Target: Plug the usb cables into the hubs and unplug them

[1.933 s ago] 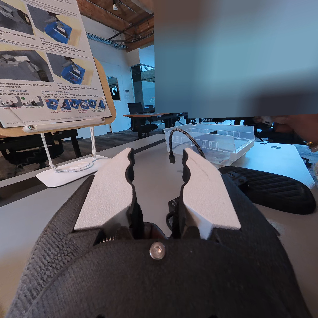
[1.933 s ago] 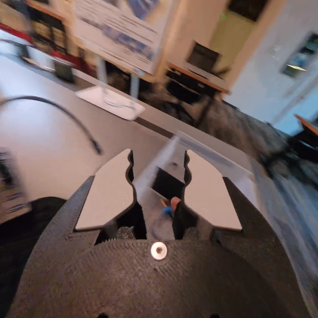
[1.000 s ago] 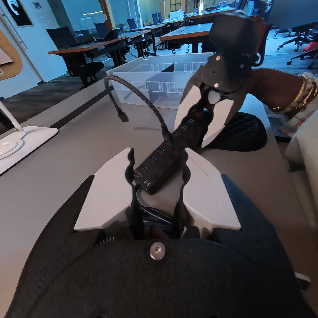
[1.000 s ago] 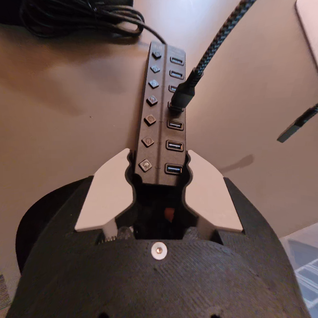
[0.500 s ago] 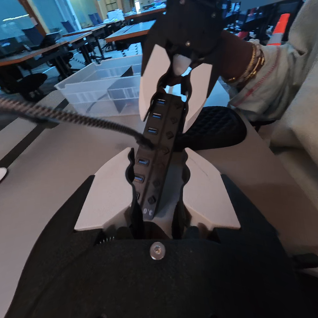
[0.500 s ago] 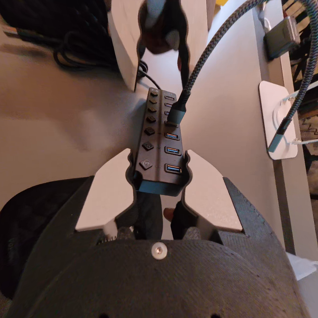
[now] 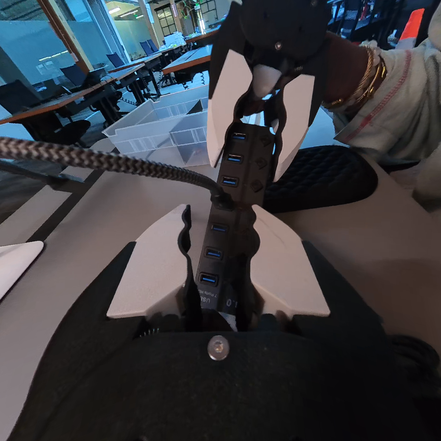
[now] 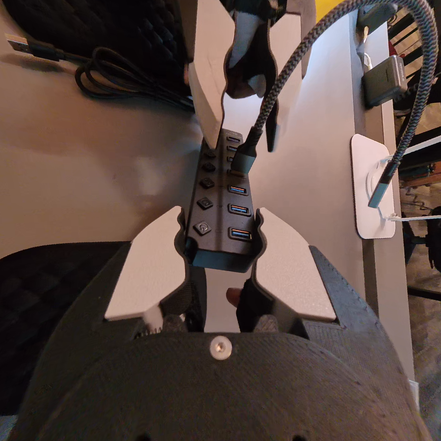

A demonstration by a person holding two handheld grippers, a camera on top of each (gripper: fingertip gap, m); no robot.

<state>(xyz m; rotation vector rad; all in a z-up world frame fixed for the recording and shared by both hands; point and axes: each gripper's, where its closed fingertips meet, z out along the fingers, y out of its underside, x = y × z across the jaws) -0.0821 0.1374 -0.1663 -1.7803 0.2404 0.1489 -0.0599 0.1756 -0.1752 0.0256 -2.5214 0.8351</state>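
A black USB hub (image 7: 214, 253) with a row of blue ports is held off the grey table. My right gripper (image 8: 219, 214) is shut on the hub's end (image 8: 219, 229); it also shows in the left wrist view (image 7: 245, 171), held by a person's hand. My left gripper (image 7: 219, 214) is open and straddles the hub's other end, with a gap at its left finger; it also shows in the right wrist view (image 8: 241, 145). A braided cable (image 7: 119, 162) is plugged into a middle port (image 8: 243, 157). Its free plug (image 8: 379, 191) hangs in the air.
A clear plastic bin (image 7: 155, 136) stands at the table's far side. A black padded rest (image 7: 322, 174) lies to the right. The hub's own black cord (image 8: 114, 78) lies bundled by it. A white stand base (image 8: 370, 214) sits near the table edge. Across from one pair of fingers to the other is roughly 6 centimeters.
My right gripper swung to the hub, shut on its end and lifted it. My left gripper has moved forward, so the hub now lies deeper between its open fingers.
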